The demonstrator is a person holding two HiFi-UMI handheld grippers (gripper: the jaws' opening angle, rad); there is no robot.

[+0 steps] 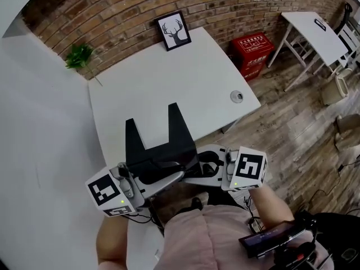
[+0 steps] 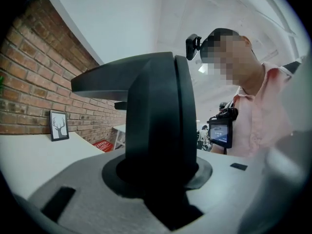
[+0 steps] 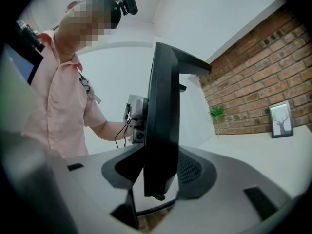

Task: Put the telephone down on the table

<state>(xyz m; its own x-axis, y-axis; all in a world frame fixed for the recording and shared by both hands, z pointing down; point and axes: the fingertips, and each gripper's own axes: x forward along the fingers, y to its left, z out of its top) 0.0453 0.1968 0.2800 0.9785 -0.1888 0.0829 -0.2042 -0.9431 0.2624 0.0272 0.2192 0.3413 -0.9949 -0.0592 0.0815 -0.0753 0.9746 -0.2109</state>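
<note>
The telephone (image 1: 160, 145) is a black angular body with two arms that point toward the far wall. It hangs over the near edge of the white table (image 1: 185, 77), held from both sides. My left gripper (image 1: 163, 180) is shut on its left end, and in the left gripper view the dark body (image 2: 156, 106) fills the space between the jaws (image 2: 156, 179). My right gripper (image 1: 203, 167) is shut on the right end. There the telephone (image 3: 163, 121) shows as a thin upright black slab in that gripper (image 3: 161, 184). I cannot tell whether its underside touches the table.
A framed deer picture (image 1: 173, 31) leans on the brick wall at the table's far edge. A green plant (image 1: 79, 55) is at the far left, a round cable port (image 1: 237, 97) near the right edge. A red box (image 1: 251, 52) and a second white table (image 1: 315, 32) stand on the wooden floor.
</note>
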